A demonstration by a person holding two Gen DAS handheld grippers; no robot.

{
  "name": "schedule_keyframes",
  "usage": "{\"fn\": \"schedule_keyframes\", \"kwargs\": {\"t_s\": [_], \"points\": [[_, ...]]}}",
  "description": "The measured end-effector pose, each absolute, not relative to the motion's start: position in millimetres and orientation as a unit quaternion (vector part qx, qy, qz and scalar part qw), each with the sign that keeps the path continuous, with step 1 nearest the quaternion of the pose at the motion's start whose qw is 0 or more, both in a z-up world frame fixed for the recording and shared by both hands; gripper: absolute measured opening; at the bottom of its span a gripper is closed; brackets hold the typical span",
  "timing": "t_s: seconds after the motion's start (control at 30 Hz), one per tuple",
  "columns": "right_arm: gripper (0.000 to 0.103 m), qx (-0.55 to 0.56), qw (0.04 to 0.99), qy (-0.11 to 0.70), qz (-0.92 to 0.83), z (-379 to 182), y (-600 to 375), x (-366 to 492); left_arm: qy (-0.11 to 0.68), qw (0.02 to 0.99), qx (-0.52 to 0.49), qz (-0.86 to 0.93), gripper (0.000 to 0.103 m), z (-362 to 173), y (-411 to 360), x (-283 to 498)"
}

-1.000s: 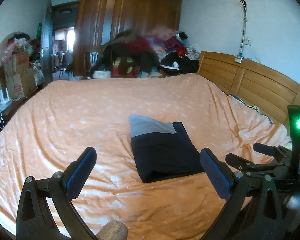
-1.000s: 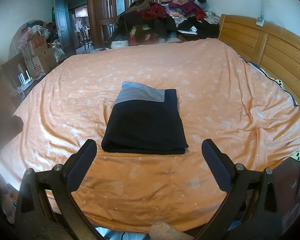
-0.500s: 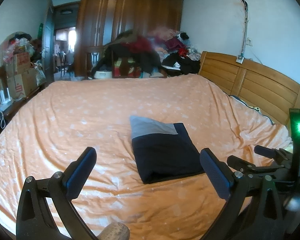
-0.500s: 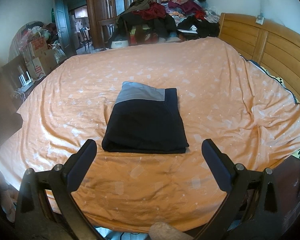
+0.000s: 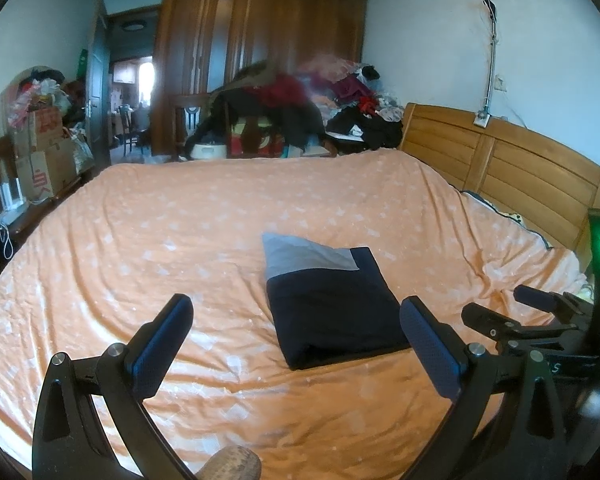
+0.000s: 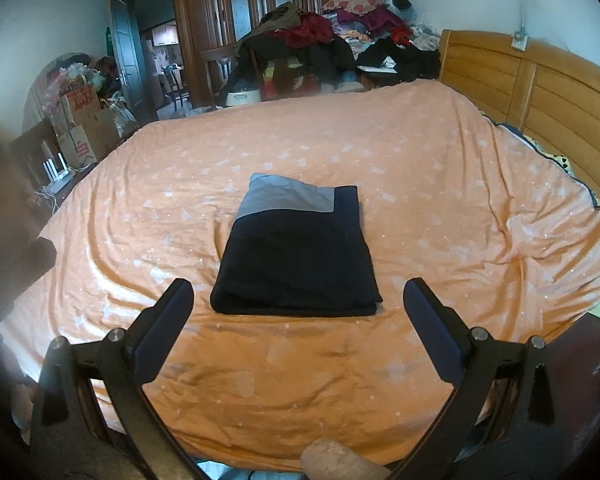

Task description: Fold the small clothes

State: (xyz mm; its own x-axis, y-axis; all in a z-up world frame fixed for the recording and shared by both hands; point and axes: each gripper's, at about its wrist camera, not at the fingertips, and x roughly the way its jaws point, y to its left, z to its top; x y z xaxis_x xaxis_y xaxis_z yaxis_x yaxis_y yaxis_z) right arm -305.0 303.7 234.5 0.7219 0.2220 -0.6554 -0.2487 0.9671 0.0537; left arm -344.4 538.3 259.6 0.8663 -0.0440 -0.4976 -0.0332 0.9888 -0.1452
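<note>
Left gripper [image 5: 296, 320] and right gripper [image 6: 298, 306] are hovering near the bed edge, fingers spread apart, holding nothing. Folded navy garment [image 6: 296, 256], possibly shorts, is lying mid-bed on the orange bedspread [image 6: 420, 160]; headboard [image 6: 540, 92] is standing beyond.

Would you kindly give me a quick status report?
Left gripper open, empty. Right gripper open, empty. Dark garment folded flat on orange bedspread. Nothing in the way.

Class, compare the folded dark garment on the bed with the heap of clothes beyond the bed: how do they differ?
The folded garment is one neat flat rectangle; the clothes heap is a loose, tangled mound. The garment is dark navy with a grey band; the heap mixes red, purple, black and patterned pieces. The garment lies on the orange bedspread; the heap sits beyond the bed's far edge. Both are fabric, and neither is held.
</note>
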Motion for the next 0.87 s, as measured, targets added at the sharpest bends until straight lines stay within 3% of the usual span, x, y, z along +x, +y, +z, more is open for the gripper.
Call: {"fn": "schedule_keyframes", "kwargs": {"t_s": [0.87], "points": [[0.103,-0.004,0.925,0.352,0.140,237,305,-298,0.266,0.962,-0.062,-0.010,0.103,259,554,-342]]}}
